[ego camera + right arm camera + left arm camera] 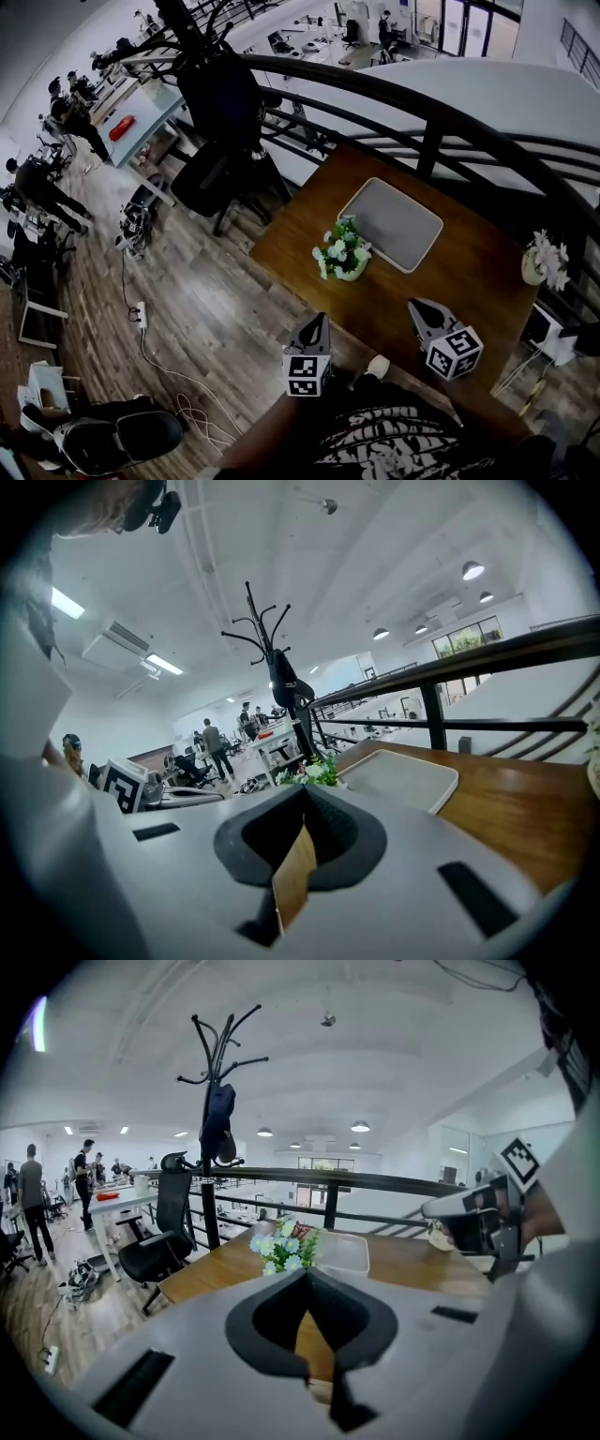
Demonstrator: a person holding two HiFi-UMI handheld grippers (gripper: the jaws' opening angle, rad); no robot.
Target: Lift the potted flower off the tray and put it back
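The potted flower (343, 253), white and green blooms in a pale pot, stands on the wooden table (469, 272) beside the near-left edge of the empty grey tray (392, 223). Both grippers hang back over the table's front edge, well short of the pot. My left gripper (320, 317) points at the flower (284, 1249) with its jaws together and nothing in them. My right gripper (416, 305) is to the right, also shut and empty, aimed toward the tray (403, 778) and the flower (319, 772). The tray (345, 1252) lies just behind the blooms.
A second small flower pot (542, 262) sits at the table's right edge. A dark railing (431, 122) curves behind the table. An office chair (211, 178) and a coat rack (217, 1101) stand left of the table. People work at desks on the far left.
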